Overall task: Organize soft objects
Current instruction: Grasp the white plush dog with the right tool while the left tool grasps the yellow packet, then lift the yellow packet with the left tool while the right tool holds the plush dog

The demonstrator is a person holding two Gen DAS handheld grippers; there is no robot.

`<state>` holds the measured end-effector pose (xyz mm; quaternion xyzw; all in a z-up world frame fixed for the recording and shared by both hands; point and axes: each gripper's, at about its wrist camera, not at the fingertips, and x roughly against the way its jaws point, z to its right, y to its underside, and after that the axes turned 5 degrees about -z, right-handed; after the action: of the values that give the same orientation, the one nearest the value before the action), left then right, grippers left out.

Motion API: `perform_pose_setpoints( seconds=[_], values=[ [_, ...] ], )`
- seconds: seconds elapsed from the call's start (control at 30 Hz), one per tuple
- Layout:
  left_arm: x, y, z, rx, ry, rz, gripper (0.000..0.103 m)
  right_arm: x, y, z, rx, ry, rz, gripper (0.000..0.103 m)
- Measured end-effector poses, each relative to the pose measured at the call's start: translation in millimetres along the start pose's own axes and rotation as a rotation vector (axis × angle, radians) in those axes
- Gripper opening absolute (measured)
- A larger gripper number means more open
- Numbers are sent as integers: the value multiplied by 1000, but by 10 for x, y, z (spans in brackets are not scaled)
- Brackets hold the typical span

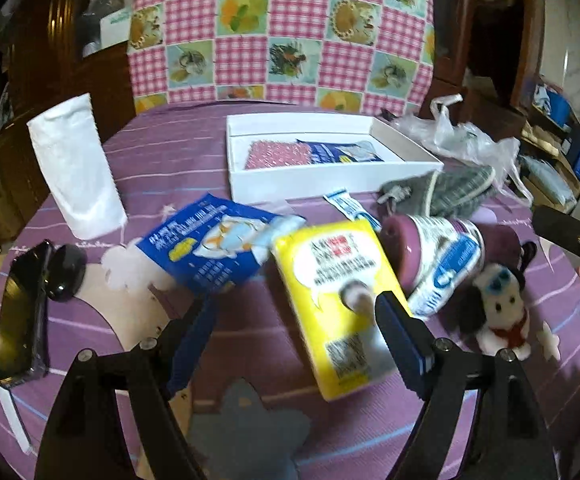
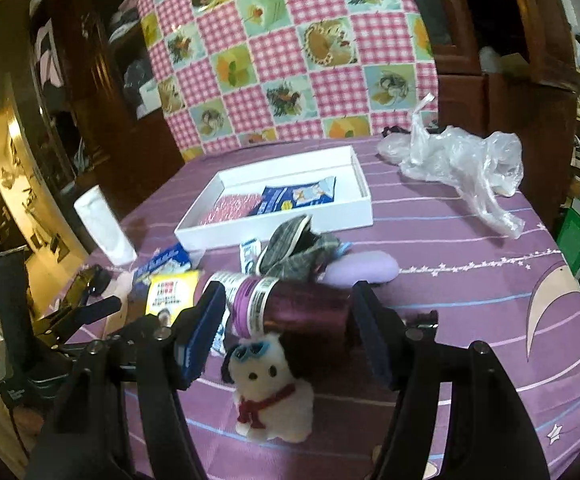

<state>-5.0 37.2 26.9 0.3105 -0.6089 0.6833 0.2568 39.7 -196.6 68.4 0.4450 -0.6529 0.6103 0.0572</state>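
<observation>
Your left gripper [image 1: 293, 320] fingers gape wide around the yellow tissue pack [image 1: 335, 300], holding nothing; your right gripper [image 2: 286, 332] spreads empty above the plush dog [image 2: 270, 388]. Close off-centre and the slick pack may squirt toward the purple bottle [image 1: 429, 256], short of the white box [image 1: 329, 184].

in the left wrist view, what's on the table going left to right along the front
black phone → blue packet → yellow tissue pack → purple-lidded can → plush dog
</observation>
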Motion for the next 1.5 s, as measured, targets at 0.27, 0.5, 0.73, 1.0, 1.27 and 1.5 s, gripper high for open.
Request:
perform_pose_setpoints(
  seconds=[0.27,0.5,0.73,1.0,1.27,1.5],
  values=[
    [-185,60,65,-26,63,-123,84,-105,119,-191,73,23,-56,66],
    [-252,108,35,1,57,-176,103,-239,213,-329,145,76,-116,66],
    [-245,197,219,-131,15,-211,103,-271,201,-270,122,81,-138,66],
    [-234,192,200,-122,26,-213,103,-296,192,-230,105,80,-152,66],
    [-237,190,200,-122,26,-213,103,-319,198,-217,97,79,-176,66],
    [-235,191,199,-122,26,-213,103,-324,198,-213,95,79,-179,66]
  ],
)
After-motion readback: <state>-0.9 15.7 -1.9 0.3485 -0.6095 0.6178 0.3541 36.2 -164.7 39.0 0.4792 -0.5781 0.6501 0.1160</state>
